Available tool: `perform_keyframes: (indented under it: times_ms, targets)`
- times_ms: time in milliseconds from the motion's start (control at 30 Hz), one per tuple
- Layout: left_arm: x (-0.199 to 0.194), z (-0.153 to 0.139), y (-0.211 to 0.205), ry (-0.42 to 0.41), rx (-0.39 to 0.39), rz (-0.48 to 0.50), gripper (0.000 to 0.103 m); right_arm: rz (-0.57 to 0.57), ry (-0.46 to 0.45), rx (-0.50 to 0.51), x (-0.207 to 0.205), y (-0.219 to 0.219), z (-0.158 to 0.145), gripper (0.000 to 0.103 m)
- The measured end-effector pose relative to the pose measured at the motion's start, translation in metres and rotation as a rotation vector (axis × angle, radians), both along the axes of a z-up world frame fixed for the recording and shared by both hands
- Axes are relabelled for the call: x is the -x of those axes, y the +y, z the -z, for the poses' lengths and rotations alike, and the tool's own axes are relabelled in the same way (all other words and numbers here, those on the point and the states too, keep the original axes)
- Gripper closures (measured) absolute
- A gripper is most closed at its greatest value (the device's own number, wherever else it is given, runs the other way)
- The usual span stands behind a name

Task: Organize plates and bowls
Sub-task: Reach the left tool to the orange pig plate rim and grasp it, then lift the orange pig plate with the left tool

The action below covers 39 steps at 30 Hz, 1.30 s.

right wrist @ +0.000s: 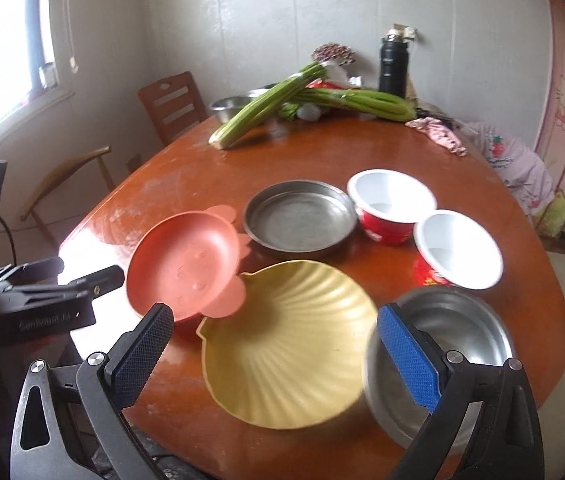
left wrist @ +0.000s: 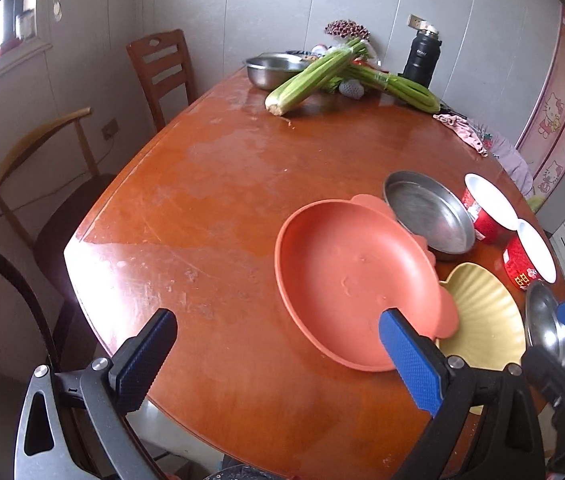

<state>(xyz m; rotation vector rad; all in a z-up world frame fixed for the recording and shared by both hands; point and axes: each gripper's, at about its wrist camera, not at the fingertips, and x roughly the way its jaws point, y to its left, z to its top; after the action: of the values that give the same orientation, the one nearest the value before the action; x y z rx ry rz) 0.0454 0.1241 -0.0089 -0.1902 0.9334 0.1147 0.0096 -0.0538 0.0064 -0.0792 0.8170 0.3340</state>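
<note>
On table (right wrist: 210, 160): 2 red bowls (right wrist: 390, 208), 2 plastic plates (right wrist: 282, 340), 2 steel dishes (right wrist: 298, 220)

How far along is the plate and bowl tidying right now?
Early on. Nothing is properly stacked: the two red bowls and the steel pan sit apart. The pink plate is tilted, its edge over the yellow shell plate. Both the left gripper and the right gripper are open and hold nothing, the right one near the steel bowl. All the grouping is still left.
</note>
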Motion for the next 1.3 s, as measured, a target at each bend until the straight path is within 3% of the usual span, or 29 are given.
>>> perform_keyframes:
  times_ms: [400, 633, 733, 867, 1067, 1300]
  targets:
    - [-0.046, 0.024, 0.012, 0.093, 0.003, 0.07, 0.001, -0.026, 0.16, 0.007, -0.036, 0.03, 0.041, 0.007]
    - [-0.072, 0.035, 0.003, 0.131, -0.012, 0.132, 0.004, -0.033, 0.198, -0.011, -0.045, 0.036, 0.051, 0.019]
    - [-0.079, 0.037, 0.0, 0.138, -0.017, 0.152, 0.011, -0.023, 0.229, -0.024, -0.052, 0.036, 0.057, 0.027]
    - [-0.084, 0.038, -0.005, 0.138, -0.017, 0.179, 0.018, -0.014, 0.247, -0.055, -0.056, 0.035, 0.06, 0.03]
    - [-0.085, 0.04, -0.013, 0.136, 0.007, 0.221, 0.04, -0.04, 0.245, -0.057, -0.056, 0.041, 0.059, 0.041]
    - [-0.083, 0.041, -0.01, 0.126, 0.047, 0.21, 0.045, -0.058, 0.239, -0.036, -0.053, 0.051, 0.058, 0.044]
